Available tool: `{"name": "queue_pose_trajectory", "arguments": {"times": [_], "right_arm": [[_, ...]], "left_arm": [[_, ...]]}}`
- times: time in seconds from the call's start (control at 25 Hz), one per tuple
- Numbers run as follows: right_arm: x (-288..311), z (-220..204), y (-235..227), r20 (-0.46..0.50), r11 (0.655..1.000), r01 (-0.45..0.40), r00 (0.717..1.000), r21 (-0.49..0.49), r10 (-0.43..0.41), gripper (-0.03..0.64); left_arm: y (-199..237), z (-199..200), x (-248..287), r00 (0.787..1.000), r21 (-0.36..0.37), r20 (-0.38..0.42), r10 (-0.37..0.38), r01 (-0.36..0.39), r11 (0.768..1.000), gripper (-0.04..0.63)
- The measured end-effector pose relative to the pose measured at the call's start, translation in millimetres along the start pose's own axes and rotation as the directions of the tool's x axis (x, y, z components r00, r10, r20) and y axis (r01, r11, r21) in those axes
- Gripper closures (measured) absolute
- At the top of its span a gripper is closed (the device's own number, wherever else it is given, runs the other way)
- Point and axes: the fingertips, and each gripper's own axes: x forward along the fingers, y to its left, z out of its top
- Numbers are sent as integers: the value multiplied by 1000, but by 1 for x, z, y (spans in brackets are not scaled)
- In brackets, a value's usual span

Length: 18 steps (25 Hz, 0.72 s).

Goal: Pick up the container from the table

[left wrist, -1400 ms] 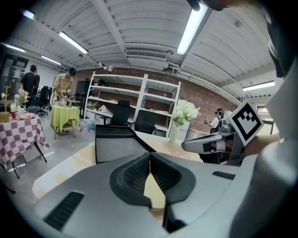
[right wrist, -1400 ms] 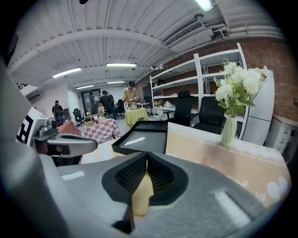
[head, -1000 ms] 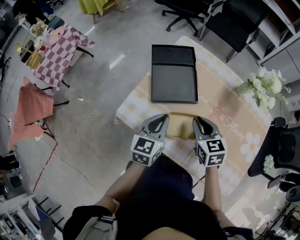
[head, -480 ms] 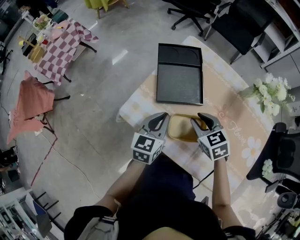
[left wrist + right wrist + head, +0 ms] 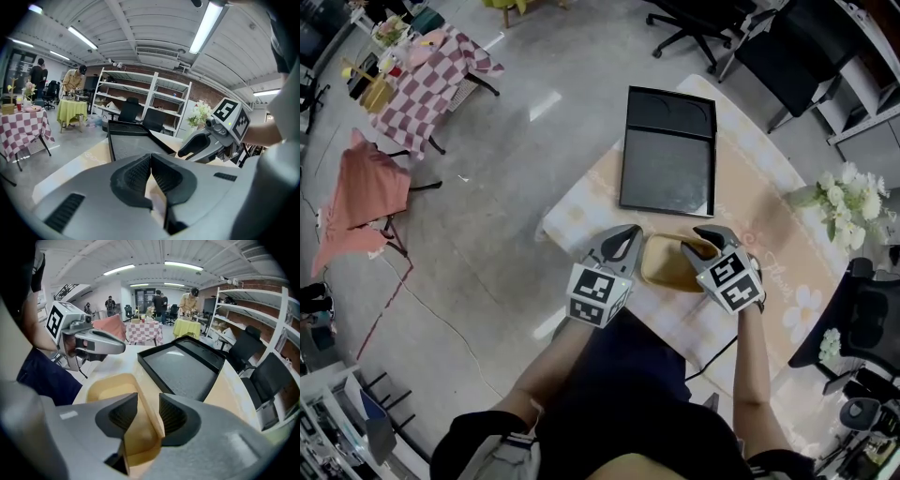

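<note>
Two grippers near the body: left gripper and right gripper, with one marker cube apiece, so two cubes. On the one near table: a single tan container between the grippers and a single black tray farther out. At the right edge, one bunch of white flowers. Around the far and right sides, three black office chairs. Out on the floor at far left, one checked-cloth table and one salmon-draped stand. Farther back, one green-draped table, one white shelf rack and four people.
</note>
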Motion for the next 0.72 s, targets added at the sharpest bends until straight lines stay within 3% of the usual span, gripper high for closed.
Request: {"name": "queue_pose_trajectory", "arguments": {"times": [0.44, 0.72], "right_arm": [[21, -12, 4, -139, 983, -120, 985, -142, 100, 477], [32, -18, 9, -188, 969, -179, 971, -172, 146, 477]], "left_arm": [[11, -3, 10, 1000, -20, -12, 22, -22, 1000, 583], [15, -3, 14, 999, -33, -17, 29, -29, 999, 583]]}}
